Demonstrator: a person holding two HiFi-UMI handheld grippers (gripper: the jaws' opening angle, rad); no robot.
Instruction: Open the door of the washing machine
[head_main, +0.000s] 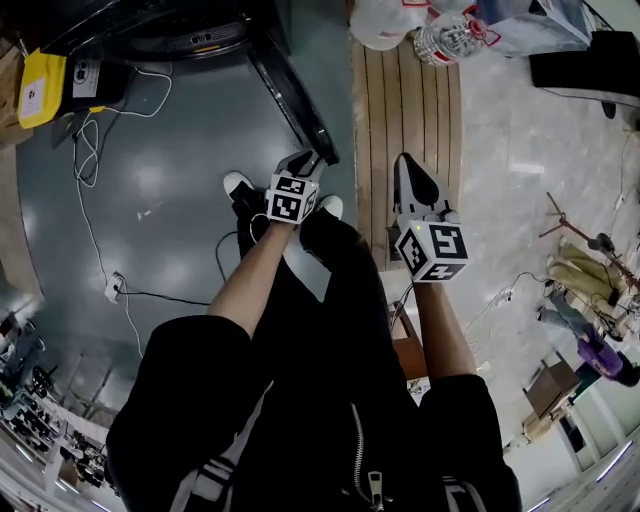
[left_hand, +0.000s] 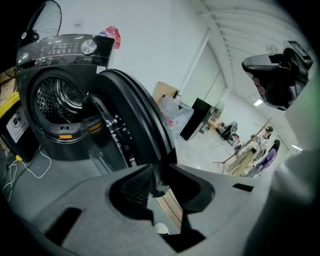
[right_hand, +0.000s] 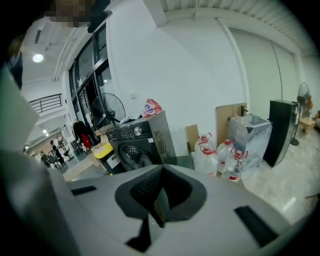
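A dark front-loading washing machine (head_main: 190, 30) stands at the top left of the head view, its round door (head_main: 295, 95) swung well out over the grey floor. The left gripper view shows the bare drum (left_hand: 60, 97) and the door (left_hand: 130, 115) edge-on. My left gripper (head_main: 310, 158) is shut on the door's outer edge, which runs between its pads (left_hand: 137, 187). My right gripper (head_main: 405, 162) hangs to the right of the door, over a wooden board, shut with nothing in it. From there the washing machine (right_hand: 142, 142) sits some way off.
A yellow bin (head_main: 40, 85) stands left of the machine. Cables (head_main: 90, 200) and a power strip (head_main: 113, 288) trail across the floor. A wooden board (head_main: 405, 110) lies to the right, with water bottles (head_main: 450, 35) beyond it. My shoes (head_main: 238, 183) are just below the door.
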